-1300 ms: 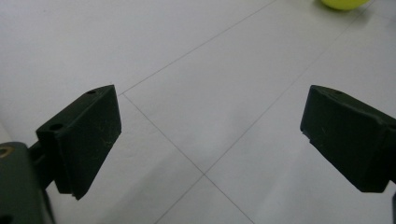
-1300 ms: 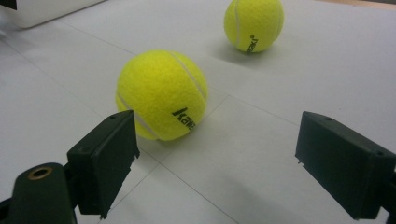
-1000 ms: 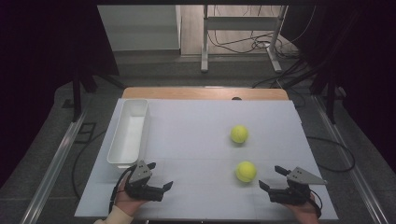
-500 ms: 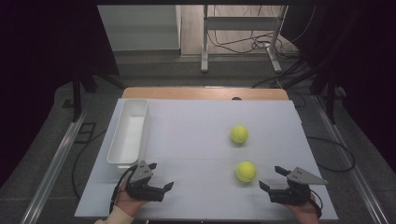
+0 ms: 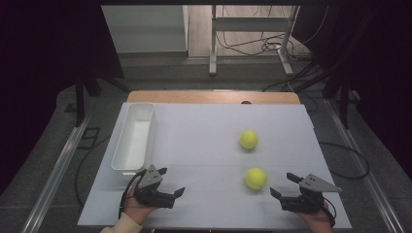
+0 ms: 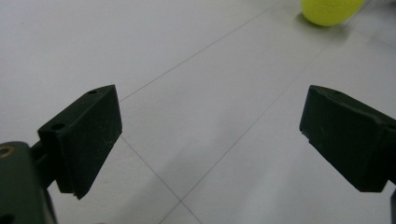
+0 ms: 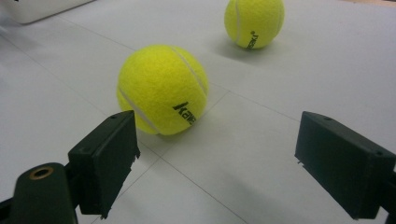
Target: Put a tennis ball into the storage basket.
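— White table (image 5: 204,145), dark room around it. Which tool is nearer a ball?
— Right tool (image 5: 282,184), jaws spread and empty; the near ball (image 5: 255,178) lies just ahead of it, to its left.
— And the left tool (image 5: 171,181)?
— Spread too, well apart from both.
— Count?
— Two balls, far ball (image 5: 248,139) included; one tray (image 5: 133,138).
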The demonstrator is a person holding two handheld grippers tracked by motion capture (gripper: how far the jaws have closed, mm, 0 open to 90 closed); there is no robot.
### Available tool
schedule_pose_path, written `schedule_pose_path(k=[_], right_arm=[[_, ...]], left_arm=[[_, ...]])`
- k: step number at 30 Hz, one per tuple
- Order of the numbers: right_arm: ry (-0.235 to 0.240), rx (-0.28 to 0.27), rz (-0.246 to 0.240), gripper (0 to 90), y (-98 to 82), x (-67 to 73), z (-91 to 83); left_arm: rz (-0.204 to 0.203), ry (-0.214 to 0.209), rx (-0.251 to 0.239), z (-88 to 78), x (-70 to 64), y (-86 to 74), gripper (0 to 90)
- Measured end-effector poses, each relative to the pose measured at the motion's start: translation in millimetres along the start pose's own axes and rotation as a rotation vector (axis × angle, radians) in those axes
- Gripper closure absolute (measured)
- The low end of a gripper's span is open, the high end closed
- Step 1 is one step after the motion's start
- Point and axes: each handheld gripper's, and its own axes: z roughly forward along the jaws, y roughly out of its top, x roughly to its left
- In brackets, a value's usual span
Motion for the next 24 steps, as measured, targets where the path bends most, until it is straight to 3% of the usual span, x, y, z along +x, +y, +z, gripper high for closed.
schedule_pose_path(k=[24], right_arm=[[0.001, -0.004, -0.007, 13.4, -0.5, 1.1, -1.9]], left_arm=[[0.021, -0.037, -0.013, 8.1, -10.3, 26.3, 6.7]])
